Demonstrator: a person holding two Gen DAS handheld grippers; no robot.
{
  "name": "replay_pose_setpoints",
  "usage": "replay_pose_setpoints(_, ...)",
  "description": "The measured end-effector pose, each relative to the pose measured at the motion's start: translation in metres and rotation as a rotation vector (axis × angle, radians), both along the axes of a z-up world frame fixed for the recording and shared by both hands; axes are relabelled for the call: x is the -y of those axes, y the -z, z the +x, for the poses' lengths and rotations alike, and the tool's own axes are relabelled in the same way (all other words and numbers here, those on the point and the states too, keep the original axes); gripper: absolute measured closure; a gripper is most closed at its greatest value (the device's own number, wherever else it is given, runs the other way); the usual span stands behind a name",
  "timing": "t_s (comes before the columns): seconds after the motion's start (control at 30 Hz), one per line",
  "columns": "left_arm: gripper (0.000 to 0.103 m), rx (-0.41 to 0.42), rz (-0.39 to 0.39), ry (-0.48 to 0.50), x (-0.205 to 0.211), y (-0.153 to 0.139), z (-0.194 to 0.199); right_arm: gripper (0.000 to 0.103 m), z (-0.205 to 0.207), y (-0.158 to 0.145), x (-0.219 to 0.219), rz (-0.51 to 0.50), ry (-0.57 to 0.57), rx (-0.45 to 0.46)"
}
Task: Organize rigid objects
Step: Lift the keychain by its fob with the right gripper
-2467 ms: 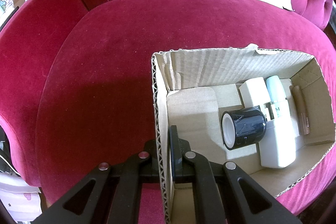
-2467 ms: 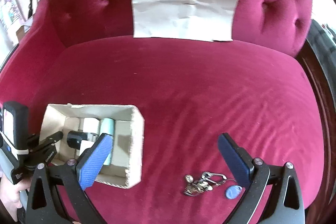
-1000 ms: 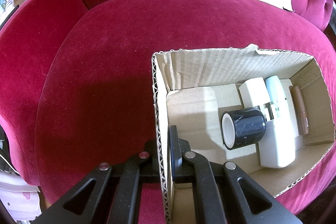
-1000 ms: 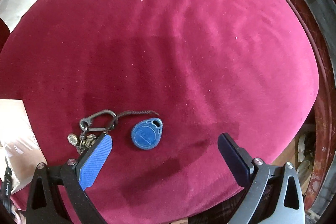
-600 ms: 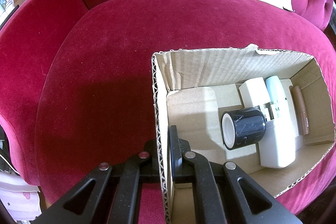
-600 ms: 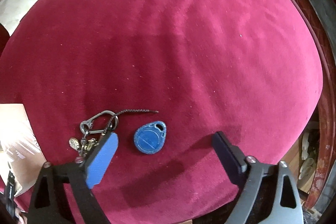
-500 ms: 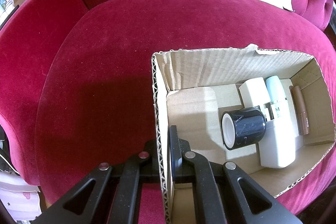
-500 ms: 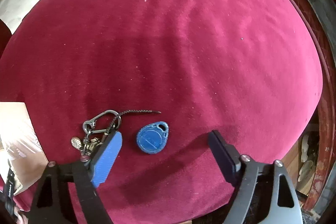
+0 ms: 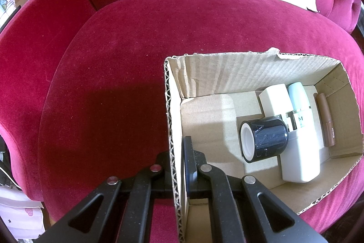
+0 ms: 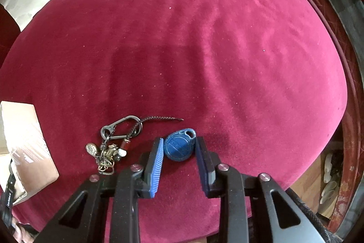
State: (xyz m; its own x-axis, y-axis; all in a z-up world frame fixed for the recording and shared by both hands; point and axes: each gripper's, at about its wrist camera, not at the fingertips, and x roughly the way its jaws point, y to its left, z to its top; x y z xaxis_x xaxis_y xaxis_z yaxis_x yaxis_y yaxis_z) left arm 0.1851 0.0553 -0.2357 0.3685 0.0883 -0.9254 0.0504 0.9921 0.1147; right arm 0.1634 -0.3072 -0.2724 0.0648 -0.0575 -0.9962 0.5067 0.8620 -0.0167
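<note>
The right gripper (image 10: 178, 148) had just been closing and clamped the blue key fob (image 10: 179, 147), just right of the key bunch (image 10: 111, 147). The left gripper (image 9: 176, 158) pinched the cardboard box (image 9: 169, 111) wall.

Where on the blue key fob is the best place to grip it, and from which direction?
Grip the blue key fob across its flat rounded body, coming straight down from above, as the right gripper does. Its jaws have just been closing and bracket the disc's two edges. It lies flat on the cushion.
</note>
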Motion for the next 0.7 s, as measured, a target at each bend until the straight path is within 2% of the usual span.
replay_pose_setpoints(0.4, 0.099, -0.001, -0.001, -0.001, 0.000, 0.000, 0.000, 0.073, 0.001, -0.002, 0.006, 0.006, -0.005, 0.001)
replay_pose_setpoints(0.7, 0.099, 0.000, -0.001, -0.002, 0.000, 0.000, 0.000, 0.073, 0.000, -0.031, 0.000, -0.066, -0.046, 0.054)
